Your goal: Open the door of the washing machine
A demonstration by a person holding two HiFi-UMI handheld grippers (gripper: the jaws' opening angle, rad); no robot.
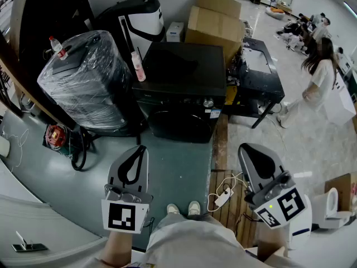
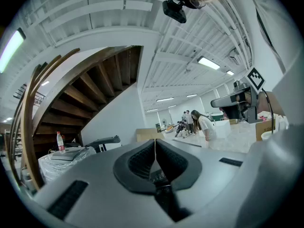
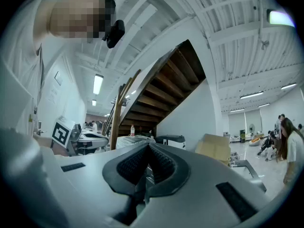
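Note:
A black front-loading washing machine stands on the floor ahead of me in the head view. Its round door faces me and is closed, and a silver knob sits at the upper right of the front. Both grippers hang low and near my body, well short of the machine. My left gripper is shut with nothing between its fingers, and so is my right gripper. In the left gripper view the left gripper blocks any sight of the washer. The right gripper does the same in the right gripper view.
A plastic-wrapped appliance with a bottle on top stands left of the washer. A pink bottle sits on the washer's lid. Cardboard boxes stand behind, a black cart and a person at right. A wooden pallet carries a power strip.

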